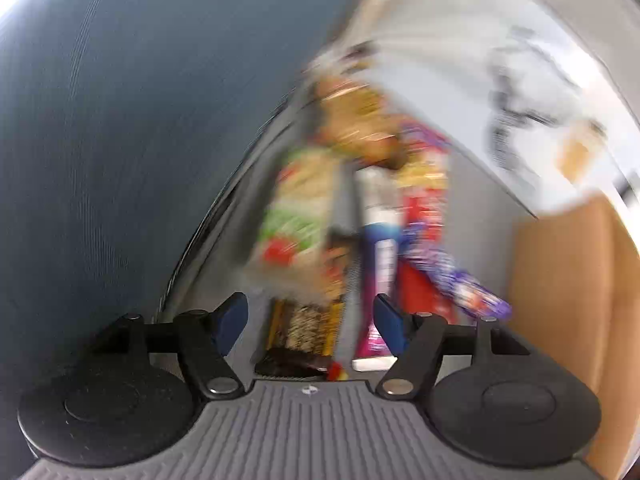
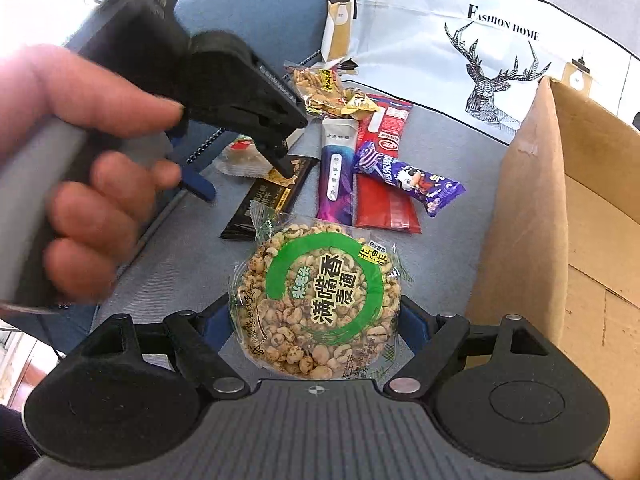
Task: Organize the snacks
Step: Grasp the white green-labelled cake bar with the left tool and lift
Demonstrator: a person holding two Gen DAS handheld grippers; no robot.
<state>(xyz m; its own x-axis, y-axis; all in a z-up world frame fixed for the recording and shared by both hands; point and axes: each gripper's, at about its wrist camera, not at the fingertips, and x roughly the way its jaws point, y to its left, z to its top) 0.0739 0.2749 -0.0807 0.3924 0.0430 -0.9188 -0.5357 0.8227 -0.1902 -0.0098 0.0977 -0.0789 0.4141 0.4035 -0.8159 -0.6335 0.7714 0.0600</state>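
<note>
At far left, our left gripper [image 1: 310, 322] stands with fingers apart and nothing pinched, above a black snack bar [image 1: 302, 326] on the grey cushion [image 2: 452, 160]. Rightward, our right gripper [image 2: 314, 326] clamps the round puffed-grain cake [image 2: 316, 300], beside the cardboard box [image 2: 560, 220].

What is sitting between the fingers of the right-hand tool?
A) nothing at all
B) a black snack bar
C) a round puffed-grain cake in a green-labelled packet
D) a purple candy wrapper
C: in the right wrist view the round puffed-grain cake fills the gap of the right gripper, while the other snacks lie farther off on the grey surface.
</note>
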